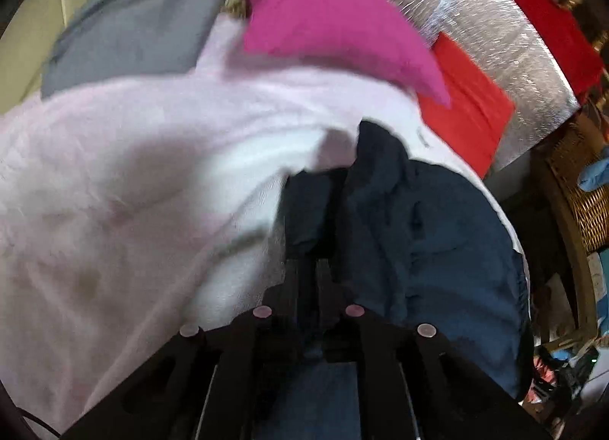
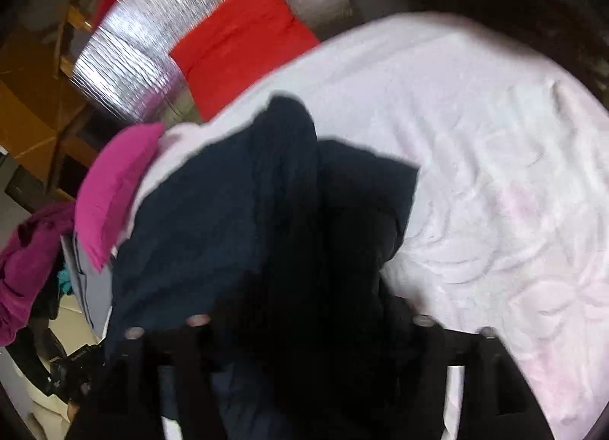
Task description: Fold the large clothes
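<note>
Left claw (image 1: 308,265) clamped on navy garment (image 1: 418,234) edge, lifting it off the pink blanket (image 1: 133,173) to spread for folding; right claw (image 2: 304,287) buried in cloth, grip unclear.

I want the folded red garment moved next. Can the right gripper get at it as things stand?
Probably not directly: the navy garment is bunched over the right gripper, lying between it and the folded red garment on the silver mat.

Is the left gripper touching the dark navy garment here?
Touching. In the left wrist view the left gripper is shut on a fold of the dark navy garment, with cloth bunched between its fingers above the pale pink fleece blanket.
</note>
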A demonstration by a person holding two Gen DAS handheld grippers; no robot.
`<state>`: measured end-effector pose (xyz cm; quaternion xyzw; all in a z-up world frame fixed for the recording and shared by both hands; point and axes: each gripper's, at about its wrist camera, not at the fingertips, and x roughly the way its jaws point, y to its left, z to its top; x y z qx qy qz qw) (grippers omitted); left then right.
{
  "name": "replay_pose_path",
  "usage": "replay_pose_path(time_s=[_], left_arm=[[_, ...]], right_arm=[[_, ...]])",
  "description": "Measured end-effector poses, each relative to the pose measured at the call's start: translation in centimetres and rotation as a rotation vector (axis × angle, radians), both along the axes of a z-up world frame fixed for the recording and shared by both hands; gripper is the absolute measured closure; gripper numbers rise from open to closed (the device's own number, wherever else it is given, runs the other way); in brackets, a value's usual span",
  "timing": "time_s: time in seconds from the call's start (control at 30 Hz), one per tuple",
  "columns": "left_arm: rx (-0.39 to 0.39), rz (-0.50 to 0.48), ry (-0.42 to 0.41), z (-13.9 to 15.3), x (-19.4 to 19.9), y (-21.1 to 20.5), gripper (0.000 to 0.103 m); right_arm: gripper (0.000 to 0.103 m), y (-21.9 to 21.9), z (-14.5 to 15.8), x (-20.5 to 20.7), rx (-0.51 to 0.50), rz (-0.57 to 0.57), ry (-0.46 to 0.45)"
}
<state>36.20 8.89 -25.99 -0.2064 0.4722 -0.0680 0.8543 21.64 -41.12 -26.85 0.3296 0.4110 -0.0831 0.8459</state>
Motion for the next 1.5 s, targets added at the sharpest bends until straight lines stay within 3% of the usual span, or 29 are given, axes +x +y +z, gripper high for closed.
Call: replay_pose_path(time_s=[0.03,0.13,0.2,0.3,0.4,0.47,0.63,0.77,0.9,0.93,0.97,1.0,1.07,1.1,1.17,1.23,1.3,1.5], left_arm=[[0.019,-0.017,-0.024,1.0,-0.8,-0.2,0.082],[0.102,-0.031,-0.109,3.2,-3.2,-0.6,0.031],[0.141,-0.04,-0.133,3.7,-4.9,-0.7,0.026],[0.078,-0.085,-0.087,2.6,-6.6,-0.3,0.026],[-0.034,-0.096,0.047,0.2,-6.9,0.2,0.026],[-0.125,-0.068,0.094,-0.9,-6.5,0.8,0.026],[-0.251,0.038,0.134,-2.6,-4.8,2.0,0.026],[-0.285,0.049,0.157,-3.7,-3.9,1.5,0.027],[-0.358,0.086,0.125,-4.2,-3.3,1.3,0.029],[-0.369,0.098,0.111,-4.3,-3.1,1.2,0.036],[-0.366,0.101,0.106,-4.4,-2.9,1.0,0.049],[-0.354,0.105,0.098,-4.6,-2.6,0.7,0.055],[-0.362,0.091,0.069,-4.6,-2.3,0.0,0.078],[-0.352,0.085,0.053,-4.3,-2.2,-0.4,0.08],[-0.313,0.076,0.021,-3.5,-2.6,-0.8,0.089],[-0.282,0.065,-0.009,-2.2,-3.6,-1.1,0.091],[-0.254,0.056,-0.025,-1.2,-4.7,-1.1,0.091],[-0.137,0.032,0.005,-0.5,-10.2,-0.1,0.09]], right_arm=[[0.024,0.1,0.8,-0.7,-0.022,-0.013,-0.018],[0.023,0.7,3.5,-4.2,-0.054,-0.024,-0.063],[0.021,1.7,4.6,-5.5,-0.014,-0.012,-0.075],[0.021,3.6,5.2,-6.5,0.065,0.035,-0.095],[0.021,6.2,4.3,-6.3,0.156,0.082,-0.07],[0.021,7.8,2.8,-5.5,0.234,0.096,-0.036],[0.021,8.8,-1.5,-4.4,0.323,0.0,0.037],[0.021,7.5,-4.7,-4.1,0.37,-0.12,0.047],[0.02,6.0,-6.4,-3.3,0.437,-0.193,-0.04],[0.02,5.8,-6.5,-3.0,0.441,-0.211,-0.061],[0.02,5.4,-6.7,-2.7,0.447,-0.234,-0.083],[0.021,5.1,-7.0,-2.3,0.445,-0.252,-0.096],[0.037,5.2,-7.0,-1.7,0.396,-0.255,-0.116],[0.049,5.4,-6.8,-1.4,0.358,-0.233,-0.121],[0.062,5.7,-6.3,-1.2,0.313,-0.21,-0.126],[0.075,6.3,-4.6,-1.5,0.22,-0.18,-0.141],[0.077,6.9,-3.1,-2.3,0.162,-0.16,-0.157],[0.077,6.9,-2.0,-7.4,0.182,-0.101,-0.107]])
